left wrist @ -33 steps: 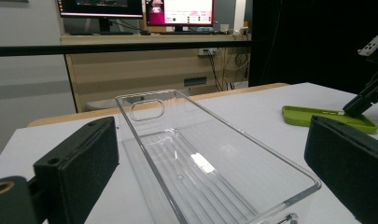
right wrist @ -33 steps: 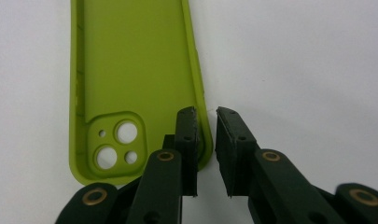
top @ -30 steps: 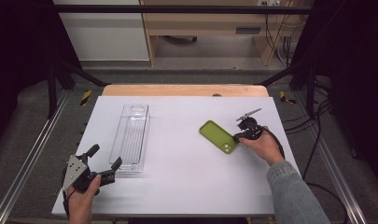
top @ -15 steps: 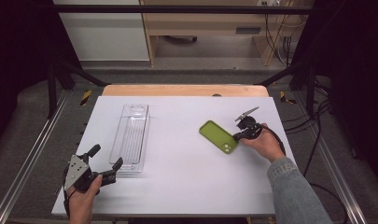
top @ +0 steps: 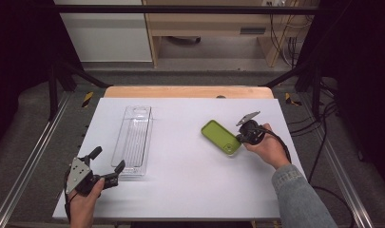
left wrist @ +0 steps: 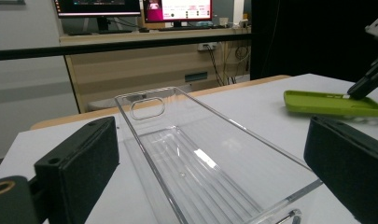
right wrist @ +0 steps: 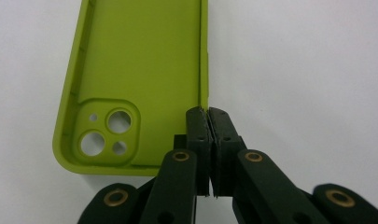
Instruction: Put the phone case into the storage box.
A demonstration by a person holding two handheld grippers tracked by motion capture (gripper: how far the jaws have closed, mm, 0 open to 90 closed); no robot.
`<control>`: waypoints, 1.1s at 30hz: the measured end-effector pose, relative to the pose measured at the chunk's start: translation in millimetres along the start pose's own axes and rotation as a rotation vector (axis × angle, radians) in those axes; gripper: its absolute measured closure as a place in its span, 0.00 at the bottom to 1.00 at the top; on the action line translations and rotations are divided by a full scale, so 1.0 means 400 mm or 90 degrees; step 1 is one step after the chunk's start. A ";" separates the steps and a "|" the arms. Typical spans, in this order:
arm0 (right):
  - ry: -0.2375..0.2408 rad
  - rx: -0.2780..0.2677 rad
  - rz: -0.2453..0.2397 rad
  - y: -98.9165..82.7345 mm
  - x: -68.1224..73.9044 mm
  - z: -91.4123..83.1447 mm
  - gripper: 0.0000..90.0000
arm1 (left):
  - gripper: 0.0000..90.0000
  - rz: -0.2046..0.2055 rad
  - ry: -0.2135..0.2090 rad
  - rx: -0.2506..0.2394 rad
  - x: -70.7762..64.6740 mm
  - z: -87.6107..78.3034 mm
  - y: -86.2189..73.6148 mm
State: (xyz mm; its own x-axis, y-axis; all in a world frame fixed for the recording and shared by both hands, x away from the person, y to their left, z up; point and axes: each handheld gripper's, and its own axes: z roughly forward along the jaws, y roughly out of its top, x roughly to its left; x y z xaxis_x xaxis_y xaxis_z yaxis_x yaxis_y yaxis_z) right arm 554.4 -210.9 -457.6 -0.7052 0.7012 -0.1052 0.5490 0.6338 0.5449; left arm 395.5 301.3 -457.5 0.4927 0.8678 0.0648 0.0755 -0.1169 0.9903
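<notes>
A lime-green phone case (top: 220,135) lies inside-up on the white table, right of centre. My right gripper (top: 238,137) meets its near right corner. In the right gripper view the case (right wrist: 140,60) shows its camera cut-out, and my right gripper (right wrist: 208,112) is shut on the case's thin side wall. A clear plastic tray (top: 121,137) lies lengthwise at the left. My left gripper (top: 108,158) stands open just before the tray's near end. From the left gripper view the tray (left wrist: 147,105) runs away between the two wide-apart pads (left wrist: 79,158), with the case (left wrist: 326,103) at the far right.
The white table top (top: 190,190) has a wooden strip (top: 187,91) along its far edge. Metal rails (top: 33,156) run along both sides. Cables (top: 323,142) hang off the right side. A desk with monitors (left wrist: 177,9) stands beyond the table.
The right hand has shifted very slightly at the case's corner. The left gripper, the tray and the case lie as before.
</notes>
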 end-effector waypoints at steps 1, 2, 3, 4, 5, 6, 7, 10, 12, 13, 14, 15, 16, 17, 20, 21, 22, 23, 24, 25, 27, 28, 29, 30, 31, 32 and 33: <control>-0.004 0.001 -0.009 0.002 0.006 -0.007 0.99 | 0.03 0.010 0.003 0.003 -0.003 -0.003 0.003; -0.010 0.000 -0.020 0.005 0.012 -0.017 0.99 | 0.03 0.025 0.008 0.005 -0.008 -0.007 0.007; -0.013 -0.003 -0.023 0.008 0.019 -0.028 0.99 | 0.03 0.034 0.009 0.005 -0.013 -0.011 0.012; -0.014 -0.007 -0.032 0.011 0.023 -0.040 0.99 | 0.03 0.042 0.007 0.009 -0.017 -0.013 0.016; -0.018 -0.009 -0.037 0.013 0.029 -0.053 0.99 | 0.03 0.054 0.005 0.016 -0.021 -0.014 0.020; -0.024 -0.010 -0.044 0.014 0.035 -0.066 0.99 | 0.03 0.064 0.003 0.021 -0.025 -0.012 0.023; -0.028 -0.012 -0.052 0.016 0.040 -0.079 0.99 | 0.03 0.073 0.002 0.028 -0.030 -0.010 0.026; -0.033 -0.014 -0.070 0.019 0.052 -0.114 0.99 | 0.03 0.102 -0.013 0.040 -0.049 -0.002 0.043; -0.039 -0.008 -0.088 0.021 0.059 -0.133 0.99 | 0.02 0.138 -0.021 0.045 -0.063 0.009 0.059; -0.041 -0.005 -0.100 0.023 0.062 -0.141 0.99 | 0.02 0.137 -0.033 0.052 -0.072 0.012 0.066; -0.043 -0.001 -0.111 0.025 0.066 -0.148 0.99 | 0.02 0.135 -0.043 0.049 -0.080 0.016 0.076; -0.045 0.002 -0.122 0.027 0.070 -0.154 0.99 | 0.02 0.135 -0.051 0.044 -0.087 0.020 0.086; -0.044 0.003 -0.128 0.030 0.074 -0.161 0.99 | 0.02 0.138 -0.058 0.042 -0.093 0.023 0.096; -0.045 0.005 -0.134 0.034 0.077 -0.167 0.98 | 0.02 0.139 -0.064 0.040 -0.100 0.027 0.106; -0.046 0.008 -0.154 0.048 0.092 -0.185 0.99 | 0.02 0.157 -0.079 0.037 -0.118 0.038 0.135; -0.050 0.009 -0.164 0.053 0.097 -0.189 0.99 | 0.02 0.167 -0.083 0.038 -0.124 0.042 0.145; -0.048 0.009 -0.171 0.057 0.102 -0.193 0.99 | 0.03 0.179 -0.085 0.041 -0.129 0.046 0.154; -0.048 0.013 -0.178 0.062 0.108 -0.198 0.99 | 0.03 0.194 -0.086 0.047 -0.136 0.051 0.164; -0.045 0.017 -0.187 0.068 0.116 -0.201 0.99 | 0.03 0.201 -0.089 0.050 -0.140 0.054 0.171; -0.045 0.020 -0.191 0.071 0.120 -0.203 0.99 | 0.03 0.206 -0.093 0.051 -0.145 0.057 0.178; -0.045 0.023 -0.202 0.081 0.132 -0.209 0.99 | 0.03 0.218 -0.104 0.054 -0.156 0.063 0.191; -0.046 0.023 -0.211 0.086 0.136 -0.212 0.99 | 0.03 0.227 -0.108 0.056 -0.161 0.067 0.195; -0.046 0.024 -0.215 0.091 0.140 -0.215 0.99 | 0.03 0.239 -0.112 0.061 -0.166 0.070 0.199; -0.046 0.025 -0.220 0.097 0.144 -0.218 0.98 | 0.03 0.247 -0.116 0.063 -0.172 0.074 0.201; -0.046 0.025 -0.226 0.102 0.147 -0.220 0.99 | 0.03 0.257 -0.120 0.067 -0.177 0.079 0.203; -0.046 0.028 -0.230 0.106 0.150 -0.221 0.98 | 0.03 0.268 -0.125 0.073 -0.183 0.083 0.204; -0.047 0.030 -0.235 0.111 0.153 -0.223 0.99 | 0.03 0.279 -0.128 0.076 -0.188 0.088 0.204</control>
State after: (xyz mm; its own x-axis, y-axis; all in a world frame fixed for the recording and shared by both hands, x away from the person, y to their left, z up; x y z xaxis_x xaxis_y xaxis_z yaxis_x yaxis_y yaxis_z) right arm 495.6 -168.9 -365.9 -0.8260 0.4433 -0.3482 0.2849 0.8614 0.4206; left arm 395.1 209.5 -385.7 0.6569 0.6160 0.4349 -0.0830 -0.5141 0.8537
